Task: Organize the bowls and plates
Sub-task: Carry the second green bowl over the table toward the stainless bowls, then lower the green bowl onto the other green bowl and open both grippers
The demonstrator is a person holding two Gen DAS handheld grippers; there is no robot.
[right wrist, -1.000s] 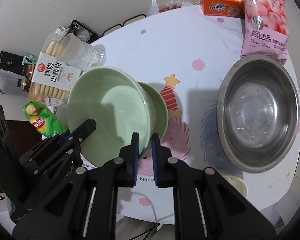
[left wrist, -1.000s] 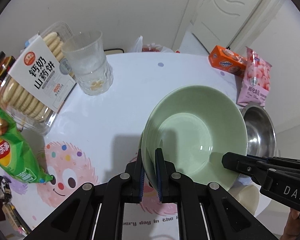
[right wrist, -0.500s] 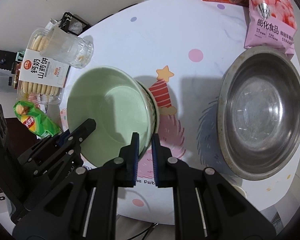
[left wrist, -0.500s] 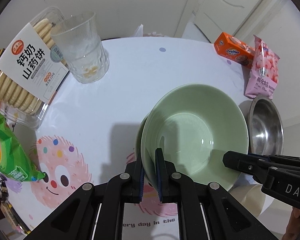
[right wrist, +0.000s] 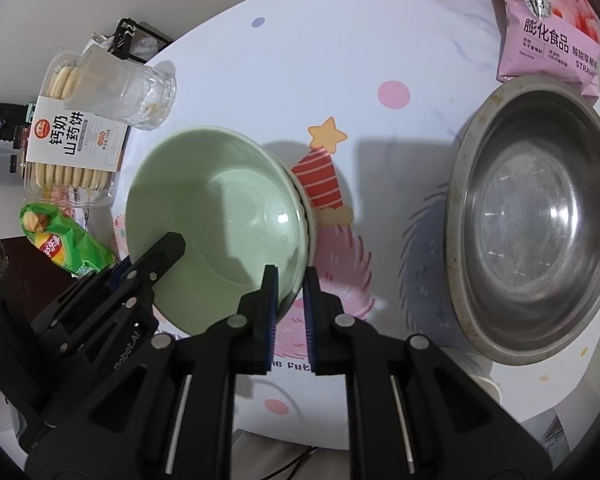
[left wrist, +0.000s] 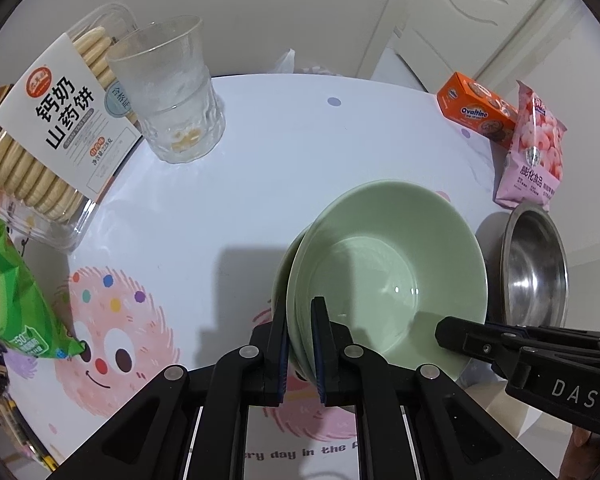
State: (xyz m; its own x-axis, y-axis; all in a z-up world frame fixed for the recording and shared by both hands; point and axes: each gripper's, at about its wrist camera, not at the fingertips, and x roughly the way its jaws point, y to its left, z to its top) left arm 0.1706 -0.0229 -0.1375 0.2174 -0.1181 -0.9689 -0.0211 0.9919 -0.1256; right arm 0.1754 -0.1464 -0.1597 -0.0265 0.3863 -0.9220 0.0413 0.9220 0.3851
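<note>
Two grippers share one load here: my left gripper [left wrist: 300,344] is clamped nearly closed on the near-left rim of the upper green bowl [left wrist: 384,276], and my right gripper [right wrist: 290,304] is pinched just as tight on the opposite rim. That bowl sits straight ahead of both sets of fingertips, between the two grippers, and beneath it I can see the edge of a second green bowl [left wrist: 282,276] peeking out on the side of my left gripper, so I judge I am nesting one into the other. Whether the upper bowl already rests fully in the lower one I cannot tell; the rims look close but offset.

To do this well I would keep both wrists level with each other so the bowl does not tip, nudge it toward my left until the rims line up, and only then let the weight settle. I would release one side at a time, right first, opening just enough for the pads to clear the rim, then lift straight up so I do not drag the stack across the bench [left wrist: 300,168].

The steel bowl [right wrist: 536,216] lies off to the right of my right gripper, well apart, probably the next piece to sort.
</note>
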